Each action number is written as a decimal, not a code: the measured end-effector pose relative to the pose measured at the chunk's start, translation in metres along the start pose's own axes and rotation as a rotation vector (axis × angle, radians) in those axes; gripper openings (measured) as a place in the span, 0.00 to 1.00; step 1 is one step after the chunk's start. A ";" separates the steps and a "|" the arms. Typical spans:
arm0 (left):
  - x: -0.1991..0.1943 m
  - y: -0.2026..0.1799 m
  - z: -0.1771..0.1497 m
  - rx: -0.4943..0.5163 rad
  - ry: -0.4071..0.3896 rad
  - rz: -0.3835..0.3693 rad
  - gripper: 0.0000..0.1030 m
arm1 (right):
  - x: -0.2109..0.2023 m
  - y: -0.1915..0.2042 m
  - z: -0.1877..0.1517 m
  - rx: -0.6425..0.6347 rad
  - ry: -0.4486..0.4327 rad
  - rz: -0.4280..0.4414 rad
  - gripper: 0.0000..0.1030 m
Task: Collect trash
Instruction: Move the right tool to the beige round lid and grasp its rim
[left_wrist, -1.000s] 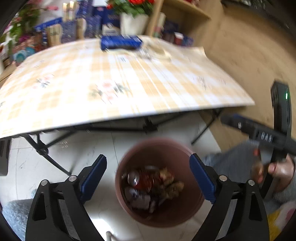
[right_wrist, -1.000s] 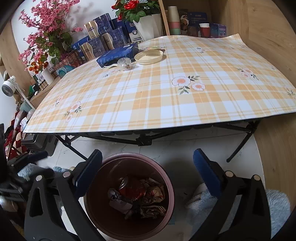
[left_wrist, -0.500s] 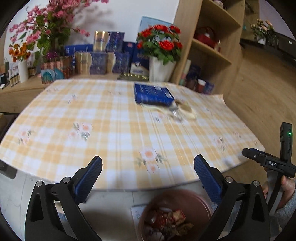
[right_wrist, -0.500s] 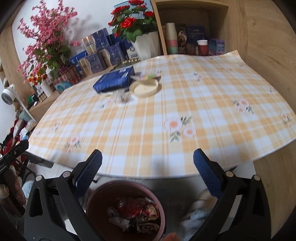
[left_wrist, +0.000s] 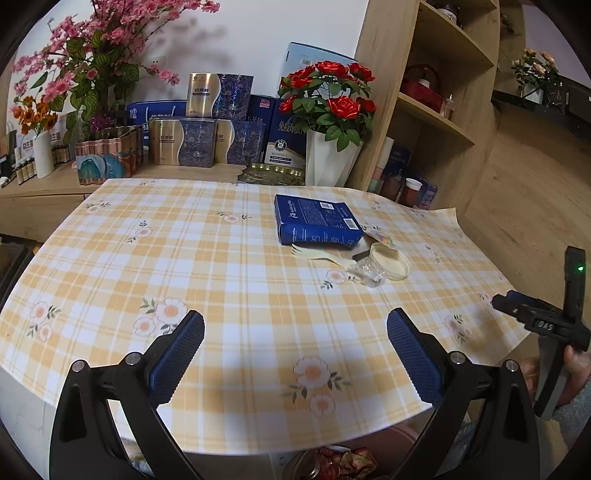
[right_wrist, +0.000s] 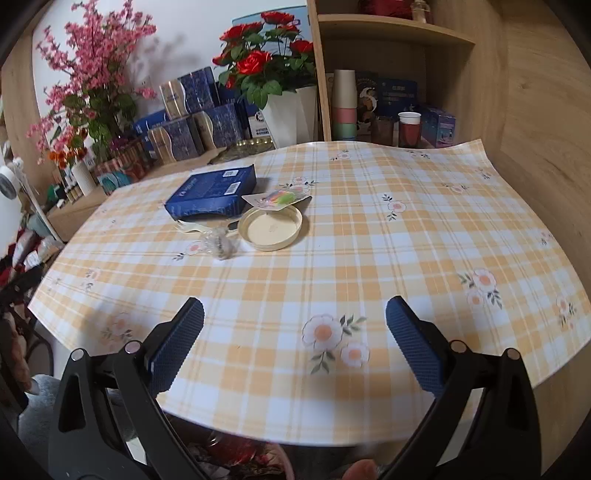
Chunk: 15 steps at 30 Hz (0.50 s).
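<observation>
both grippers risen above table (left_wrist: 258, 295) edge

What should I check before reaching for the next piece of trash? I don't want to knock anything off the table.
1. Left gripper empty, jaws apart: ok.
2. Right gripper empty, jaws apart: ok.
3. Trash in view on the table: blue box, round lid, crumpled plastic wrap, fork, colourful wrapper: ok.
4. Pieces spaced for a clean grab: not ok; they sit bunched, the wrap right beside the lid.
5. Bin placed under the near table edge: ok, though mostly hidden.
6. Room left in the bin: cannot tell.
</observation>
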<state>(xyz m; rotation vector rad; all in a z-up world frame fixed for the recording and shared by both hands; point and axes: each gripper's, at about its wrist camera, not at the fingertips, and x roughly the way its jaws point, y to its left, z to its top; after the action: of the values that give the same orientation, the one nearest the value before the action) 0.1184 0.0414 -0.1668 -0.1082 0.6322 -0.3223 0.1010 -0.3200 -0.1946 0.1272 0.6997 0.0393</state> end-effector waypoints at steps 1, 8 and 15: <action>0.004 0.000 0.002 0.000 0.001 -0.001 0.94 | 0.004 0.000 0.002 -0.005 -0.003 -0.011 0.95; 0.030 0.004 0.011 -0.002 0.023 0.000 0.94 | 0.062 0.017 0.028 -0.095 0.092 -0.007 0.94; 0.052 0.010 0.018 -0.025 0.032 -0.006 0.94 | 0.131 0.027 0.055 -0.120 0.168 -0.018 0.94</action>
<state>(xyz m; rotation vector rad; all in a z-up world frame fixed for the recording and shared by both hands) 0.1710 0.0337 -0.1836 -0.1290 0.6680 -0.3227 0.2370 -0.2887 -0.2333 0.0026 0.8641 0.0748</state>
